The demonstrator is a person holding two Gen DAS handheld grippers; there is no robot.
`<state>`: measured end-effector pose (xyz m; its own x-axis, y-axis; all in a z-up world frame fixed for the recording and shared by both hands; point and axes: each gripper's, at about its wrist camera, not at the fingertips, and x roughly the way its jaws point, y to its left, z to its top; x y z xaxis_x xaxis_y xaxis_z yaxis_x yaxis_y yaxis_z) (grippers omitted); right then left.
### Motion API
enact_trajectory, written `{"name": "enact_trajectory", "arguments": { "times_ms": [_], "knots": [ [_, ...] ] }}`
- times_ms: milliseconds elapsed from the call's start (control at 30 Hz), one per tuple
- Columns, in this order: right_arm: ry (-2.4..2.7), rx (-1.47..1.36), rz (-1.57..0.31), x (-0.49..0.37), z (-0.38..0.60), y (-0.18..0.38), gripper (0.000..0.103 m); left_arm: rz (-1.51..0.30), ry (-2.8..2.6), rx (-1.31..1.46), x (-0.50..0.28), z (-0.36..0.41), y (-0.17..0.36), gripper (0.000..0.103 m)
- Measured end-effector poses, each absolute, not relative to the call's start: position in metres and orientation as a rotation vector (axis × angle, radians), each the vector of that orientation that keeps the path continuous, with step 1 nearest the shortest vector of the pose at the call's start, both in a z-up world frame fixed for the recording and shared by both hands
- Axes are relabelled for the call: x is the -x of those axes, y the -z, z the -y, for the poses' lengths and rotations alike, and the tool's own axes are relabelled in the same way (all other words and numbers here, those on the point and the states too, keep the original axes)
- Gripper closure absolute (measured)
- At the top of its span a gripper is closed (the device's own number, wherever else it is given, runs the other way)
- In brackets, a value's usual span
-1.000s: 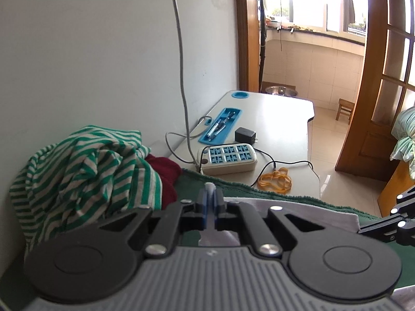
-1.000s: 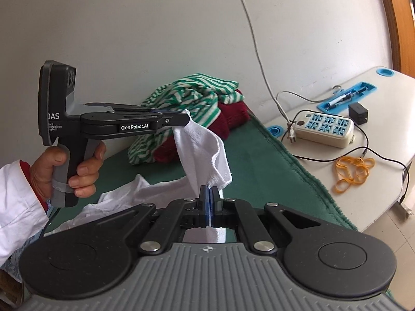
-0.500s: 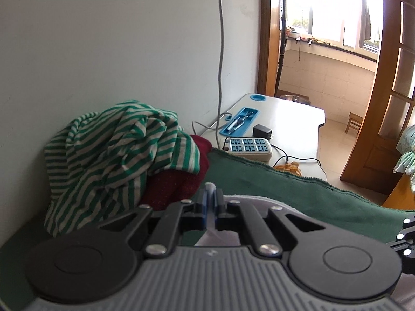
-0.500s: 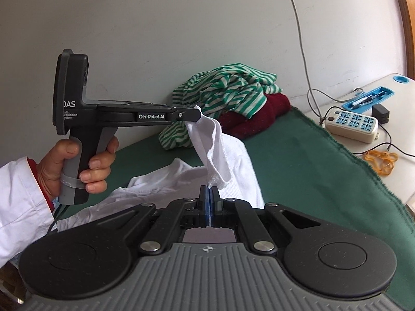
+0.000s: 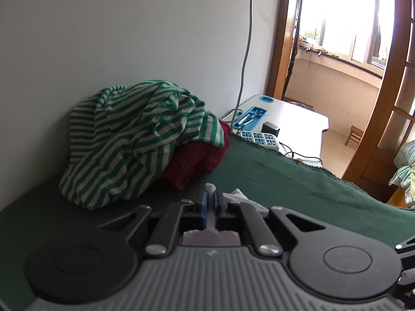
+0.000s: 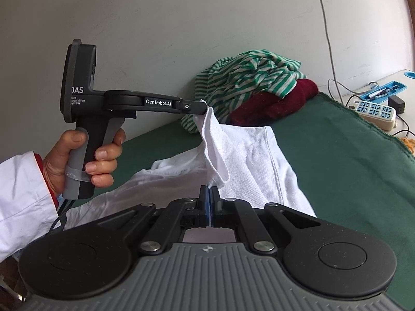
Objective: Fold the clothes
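Your left gripper and right gripper are both clamped on the white garment, which hangs between them over the green cloth. It looks light, limp and sag-prone, so keep hold at the edges and spread them apart.

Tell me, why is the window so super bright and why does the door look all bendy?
Left wrist view: sunlight washes the window out to white, while the white wall beside it stays dim and grey. The fisheye lens bows the wooden door into a curve. Right wrist view: no glare, and the white garment looks sharp, but the green table edge curves too.
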<state>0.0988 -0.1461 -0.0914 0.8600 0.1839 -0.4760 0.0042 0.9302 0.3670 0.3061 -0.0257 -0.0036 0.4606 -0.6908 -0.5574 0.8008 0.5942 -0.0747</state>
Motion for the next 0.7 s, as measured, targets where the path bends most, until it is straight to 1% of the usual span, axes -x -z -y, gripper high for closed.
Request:
{"name": "enact_trajectory", "arguments": {
  "times_ms": [133, 367, 467, 567, 600, 633, 667, 700],
  "knots": [
    [-0.109, -0.369, -0.541, -0.101, 0.131, 0.098, 0.103, -0.583, 0.913, -0.190, -0.305, 0.008, 0.008, 0.098],
    [-0.112, -0.373, -0.558, -0.103, 0.107, 0.111, 0.103, -0.608, 0.869, -0.136, -0.312, -0.022, 0.022, 0.098],
    [-0.111, -0.368, -0.576, -0.105, 0.100, 0.117, 0.103, -0.647, 0.857, -0.120, -0.314, -0.034, 0.031, 0.100],
    [-0.109, -0.345, -0.599, -0.106, 0.092, 0.124, 0.103, -0.728, 0.895, -0.076, -0.312, -0.044, 0.043, 0.098],
    [-0.109, -0.329, -0.608, -0.107, 0.089, 0.126, 0.102, -0.748, 0.902, -0.078, -0.310, -0.045, 0.048, 0.096],
    [-0.103, -0.303, -0.616, -0.107, 0.086, 0.128, 0.102, -0.769, 0.905, -0.084, -0.309, -0.044, 0.053, 0.090],
    [-0.095, -0.278, -0.618, -0.107, 0.084, 0.131, 0.102, -0.796, 0.907, -0.078, -0.309, -0.043, 0.057, 0.079],
    [-0.091, -0.261, -0.619, -0.107, 0.082, 0.132, 0.102, -0.826, 0.909, -0.059, -0.310, -0.042, 0.061, 0.072]
  ]
}}
